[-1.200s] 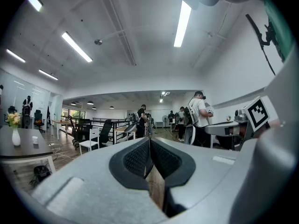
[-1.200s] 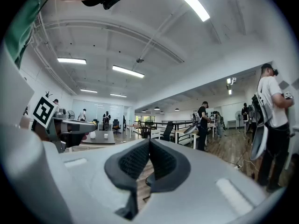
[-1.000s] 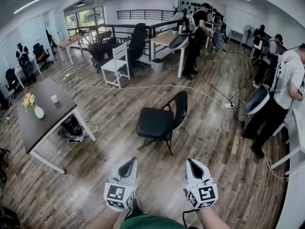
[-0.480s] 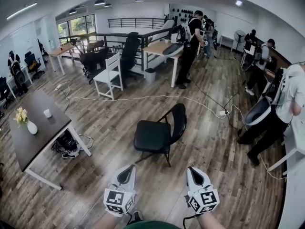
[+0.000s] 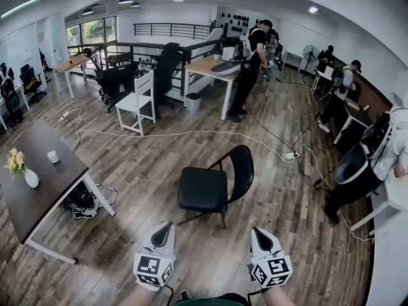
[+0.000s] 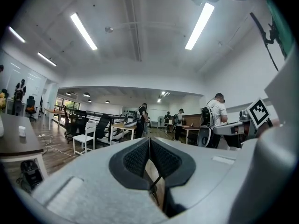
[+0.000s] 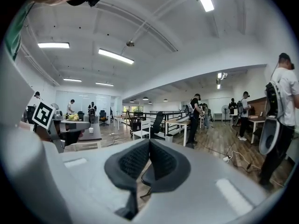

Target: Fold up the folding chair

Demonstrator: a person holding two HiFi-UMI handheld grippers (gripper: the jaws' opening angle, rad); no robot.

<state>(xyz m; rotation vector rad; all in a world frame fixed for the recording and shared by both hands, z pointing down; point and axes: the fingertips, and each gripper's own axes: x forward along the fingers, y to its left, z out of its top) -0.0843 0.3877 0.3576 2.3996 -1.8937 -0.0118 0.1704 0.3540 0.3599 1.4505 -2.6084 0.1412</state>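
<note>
In the head view, the folding chair stands open on the wooden floor, straight ahead of us and well apart from both grippers. Its seat points to the picture's left and its backrest rises on the right, so its fold line runs away from us. The left gripper and the right gripper are held low and side by side, and the chair lies between the 2 lines along which they point. We judge the backrest to be nearer the right gripper and the seat's front edge nearer the left.

In the left gripper view, the 2 ribbed pads meet tip to tip with nothing between them. Only a sliver of floor and a thin dark bar, probably a chair leg, shows in the gap below.

In the right gripper view, the jaws are likewise pressed together and empty. A dark shape under them is likely the chair, low and just ahead. Both grippers must open before either can take hold.
</note>
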